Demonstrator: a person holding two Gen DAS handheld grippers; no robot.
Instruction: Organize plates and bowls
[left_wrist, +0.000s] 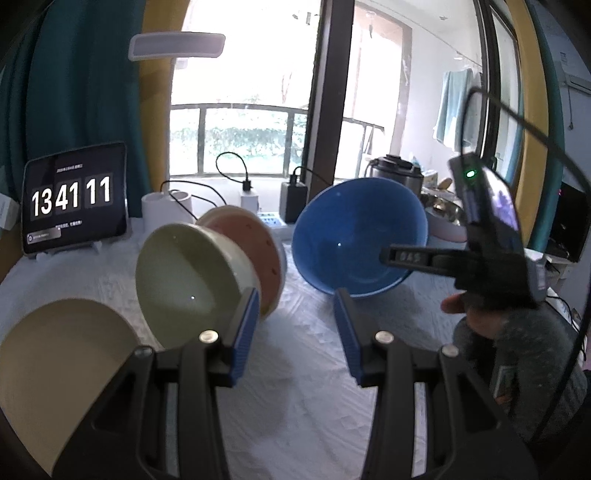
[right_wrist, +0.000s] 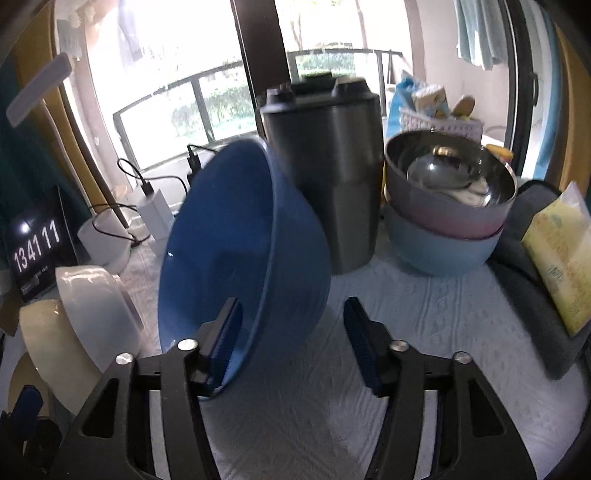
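A blue bowl (left_wrist: 354, 236) stands tilted on its edge on the white tablecloth; it also shows in the right wrist view (right_wrist: 236, 251). My right gripper (right_wrist: 291, 339) is open, its left finger inside the bowl's rim and the right finger outside, apart from the wall. In the left wrist view the right gripper (left_wrist: 402, 256) reaches into the bowl from the right. My left gripper (left_wrist: 295, 328) is open and empty above the cloth. To its left a green bowl (left_wrist: 184, 284), a pink plate (left_wrist: 251, 243) and a cream plate (left_wrist: 62, 365) stand on edge in a row.
A tablet clock (left_wrist: 74, 199) stands at the back left. White cups (left_wrist: 166, 210), chargers and cables (left_wrist: 291, 199) lie behind the dishes. A dark cooker pot (right_wrist: 325, 177), stacked bowls (right_wrist: 447, 221), and a yellow packet (right_wrist: 561, 258) stand at right.
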